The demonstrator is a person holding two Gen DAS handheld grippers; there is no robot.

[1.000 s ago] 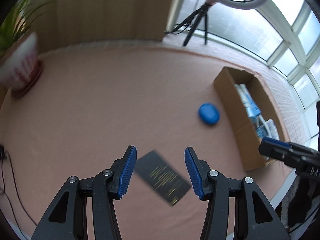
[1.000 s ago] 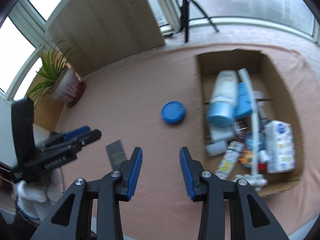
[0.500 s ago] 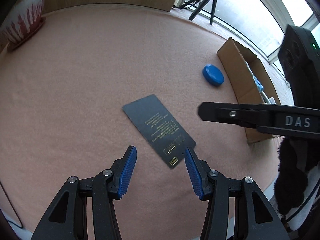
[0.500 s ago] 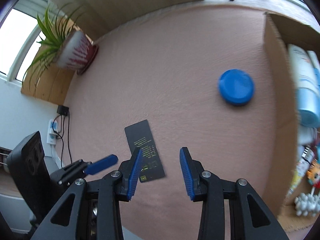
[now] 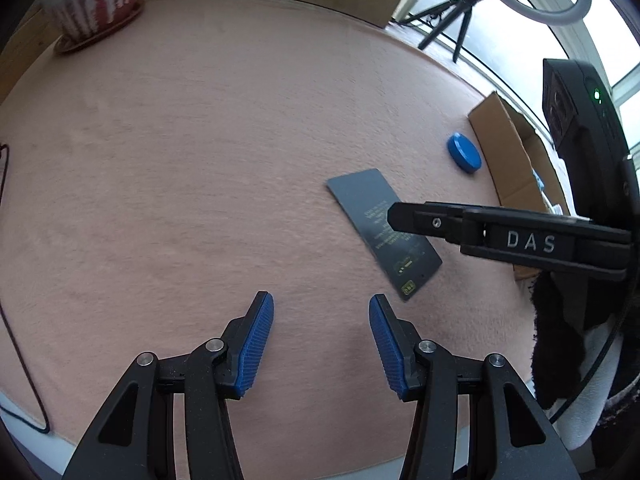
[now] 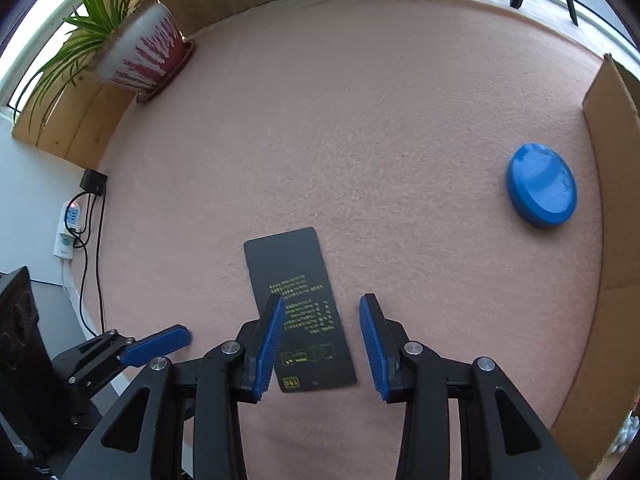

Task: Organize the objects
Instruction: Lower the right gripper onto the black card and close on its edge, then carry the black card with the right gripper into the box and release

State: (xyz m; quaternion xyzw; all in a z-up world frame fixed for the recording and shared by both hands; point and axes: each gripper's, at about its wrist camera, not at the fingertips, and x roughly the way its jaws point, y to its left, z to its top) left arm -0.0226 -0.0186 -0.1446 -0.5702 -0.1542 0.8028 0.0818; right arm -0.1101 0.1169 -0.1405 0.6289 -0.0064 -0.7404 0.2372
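Tongs both parted, empty, right tongs (image 6: pixel 322 336) over black card (image 6: pixel 298 292), blue disc (image 6: pixel 542 190) beside box (image 6: pixel 612 184).

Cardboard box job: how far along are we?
Done: nothing visibly packed; the cardboard box shows only its wall here. In hand: nothing gripped; right gripper hovers over the black card, jaws open. Left: the card and blue disc lie on the pink cloth; left gripper is empty.

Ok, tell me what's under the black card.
The black card lies flat on the pink cloth. Only cloth shows around its edges; whatever is directly beneath stays covered.
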